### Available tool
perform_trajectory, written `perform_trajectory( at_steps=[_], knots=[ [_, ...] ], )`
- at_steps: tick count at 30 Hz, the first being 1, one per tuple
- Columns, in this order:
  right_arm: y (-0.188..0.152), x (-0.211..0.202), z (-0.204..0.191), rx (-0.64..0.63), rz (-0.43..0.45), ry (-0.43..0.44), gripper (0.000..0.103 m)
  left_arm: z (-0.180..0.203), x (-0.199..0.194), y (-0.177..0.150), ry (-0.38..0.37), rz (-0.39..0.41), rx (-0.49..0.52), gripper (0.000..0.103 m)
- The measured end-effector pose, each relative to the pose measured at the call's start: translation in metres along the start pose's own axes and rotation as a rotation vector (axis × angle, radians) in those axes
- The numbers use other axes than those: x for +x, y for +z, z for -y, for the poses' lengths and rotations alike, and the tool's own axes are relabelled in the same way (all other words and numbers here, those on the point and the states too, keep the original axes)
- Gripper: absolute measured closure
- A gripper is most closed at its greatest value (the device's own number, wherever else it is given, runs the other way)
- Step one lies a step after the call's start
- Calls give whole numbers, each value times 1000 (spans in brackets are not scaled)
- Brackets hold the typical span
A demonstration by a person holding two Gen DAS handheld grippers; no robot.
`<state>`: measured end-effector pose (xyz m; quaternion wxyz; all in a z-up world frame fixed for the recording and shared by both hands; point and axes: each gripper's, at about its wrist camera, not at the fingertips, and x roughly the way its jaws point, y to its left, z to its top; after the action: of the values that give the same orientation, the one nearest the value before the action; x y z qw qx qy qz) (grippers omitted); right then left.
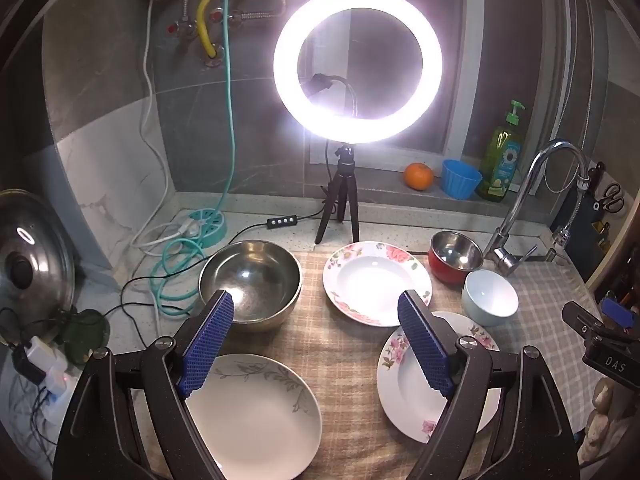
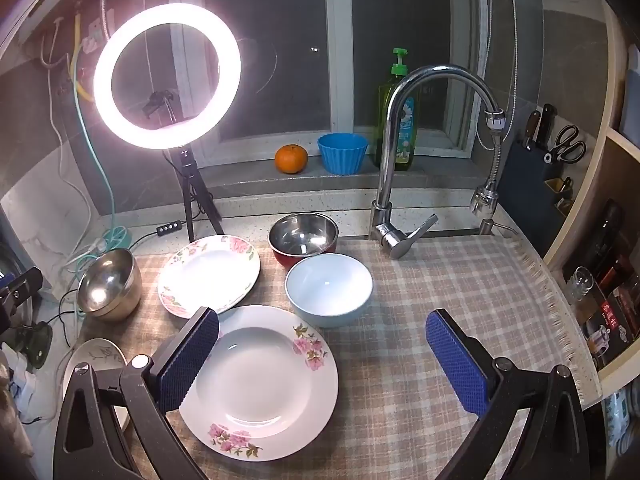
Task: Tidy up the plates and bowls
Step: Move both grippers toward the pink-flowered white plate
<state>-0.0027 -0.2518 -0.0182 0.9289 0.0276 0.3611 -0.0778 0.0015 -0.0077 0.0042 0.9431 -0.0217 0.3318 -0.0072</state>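
Both claws, left (image 1: 316, 340) and right (image 2: 324, 356), stood wide open and empty. Risk: the glazed plate (image 2: 264, 384) might slip from the pads, striking the adjacent pale bowl (image 2: 329, 289).

Ring light (image 1: 357, 65), dark window (image 2: 400, 40), grey tiles (image 1: 100, 60)
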Motion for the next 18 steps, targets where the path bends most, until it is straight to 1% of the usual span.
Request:
perform_trajectory(
  at_steps=[18],
  knots=[
    [-4,11,1,1,-22,9,1,3,8,-4,-4,-26,9,18]
  ],
)
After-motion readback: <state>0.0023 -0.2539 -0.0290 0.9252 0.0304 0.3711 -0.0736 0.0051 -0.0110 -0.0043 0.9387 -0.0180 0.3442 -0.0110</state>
